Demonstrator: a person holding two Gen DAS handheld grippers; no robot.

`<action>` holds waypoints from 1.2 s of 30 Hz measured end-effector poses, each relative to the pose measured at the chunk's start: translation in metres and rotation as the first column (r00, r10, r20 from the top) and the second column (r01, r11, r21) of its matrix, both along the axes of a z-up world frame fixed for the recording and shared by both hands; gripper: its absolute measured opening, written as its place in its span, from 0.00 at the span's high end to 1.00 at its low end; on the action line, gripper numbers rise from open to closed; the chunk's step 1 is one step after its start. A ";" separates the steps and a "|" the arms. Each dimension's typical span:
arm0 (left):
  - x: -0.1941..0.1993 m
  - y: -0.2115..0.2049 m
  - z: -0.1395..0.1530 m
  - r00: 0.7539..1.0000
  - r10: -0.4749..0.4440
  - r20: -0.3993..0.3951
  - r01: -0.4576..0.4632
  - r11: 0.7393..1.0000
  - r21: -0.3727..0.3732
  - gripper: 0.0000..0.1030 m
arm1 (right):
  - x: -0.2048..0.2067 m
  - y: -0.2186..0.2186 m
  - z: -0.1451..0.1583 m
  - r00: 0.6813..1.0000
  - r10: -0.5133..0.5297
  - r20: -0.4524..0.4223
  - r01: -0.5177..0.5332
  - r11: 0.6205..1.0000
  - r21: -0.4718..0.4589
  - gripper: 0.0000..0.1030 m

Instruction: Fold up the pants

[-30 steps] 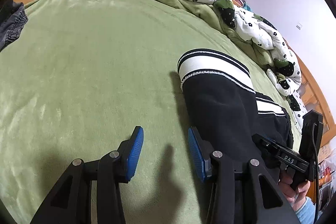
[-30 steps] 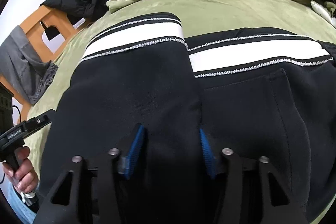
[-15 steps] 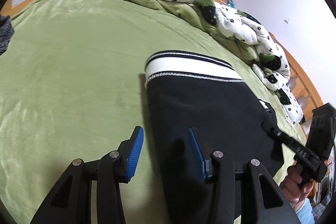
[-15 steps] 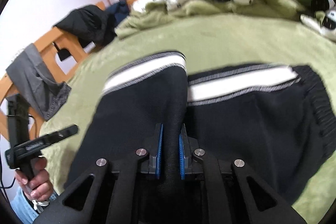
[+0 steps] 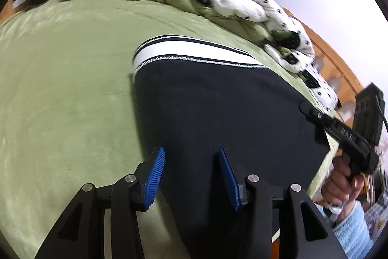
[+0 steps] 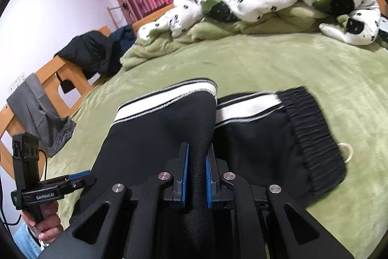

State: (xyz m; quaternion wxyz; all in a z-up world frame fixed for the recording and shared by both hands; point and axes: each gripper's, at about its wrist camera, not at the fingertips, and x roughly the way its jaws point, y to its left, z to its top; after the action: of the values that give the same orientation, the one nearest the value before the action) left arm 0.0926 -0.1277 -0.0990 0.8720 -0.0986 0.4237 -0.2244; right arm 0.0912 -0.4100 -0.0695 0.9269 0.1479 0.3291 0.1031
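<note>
The black pants lie on the green bed, already doubled over: in the right wrist view two white-striped layers sit side by side, with the ribbed waistband at the right and a drawstring loop poking out beside it. So at least one fold looks done, and the stack is not yet a compact bundle.

The right tool is pinched tight on a raised ridge of black cloth between its blue pads. The left tool stands partly open over the near edge of the pants, gripping nothing; whether a pad brushes the cloth is hard to tell in the blur.

What seems left is to carry the pinched layer across for the next fold, then flatten and square the stack.
</note>
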 end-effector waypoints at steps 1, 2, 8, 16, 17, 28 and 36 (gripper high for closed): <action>-0.002 -0.004 0.001 1.000 -0.014 0.008 0.014 1.000 0.001 0.57 | -0.002 -0.006 0.002 1.000 -0.013 0.012 0.013 1.000 0.000 0.89; -0.003 -0.009 0.003 0.999 -0.029 0.016 0.028 1.000 0.002 0.57 | -0.003 -0.014 0.004 0.999 -0.027 0.020 0.027 1.000 0.003 0.89; -0.013 -0.033 0.003 0.993 -0.110 0.035 0.108 0.993 0.048 0.56 | -0.015 -0.069 0.010 0.985 -0.161 0.057 0.160 0.987 0.017 0.90; -0.018 -0.046 -0.004 0.981 -0.195 -0.014 0.195 0.980 0.029 0.56 | -0.010 -0.107 -0.030 0.967 -0.244 -0.072 0.240 0.969 -0.064 0.87; -0.020 -0.048 -0.003 0.978 -0.207 -0.013 0.208 0.978 0.031 0.56 | -0.008 -0.105 -0.032 0.966 -0.247 -0.077 0.240 0.967 -0.088 0.85; -0.080 -0.061 -0.007 0.918 -0.395 -0.016 0.390 0.898 0.206 0.51 | -0.038 -0.108 -0.030 0.954 -0.290 -0.072 0.279 0.951 -0.132 0.77; -0.083 -0.072 -0.028 0.985 -0.152 0.082 0.117 0.937 0.328 0.79 | -0.042 -0.108 -0.040 0.953 -0.282 -0.107 0.270 0.956 -0.117 0.74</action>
State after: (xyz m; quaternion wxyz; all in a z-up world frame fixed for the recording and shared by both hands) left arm 0.0094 -0.1993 -0.1269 0.8801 0.0865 0.4137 -0.2162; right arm 0.0488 -0.5177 -0.1092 0.9166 0.1514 0.3662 -0.0537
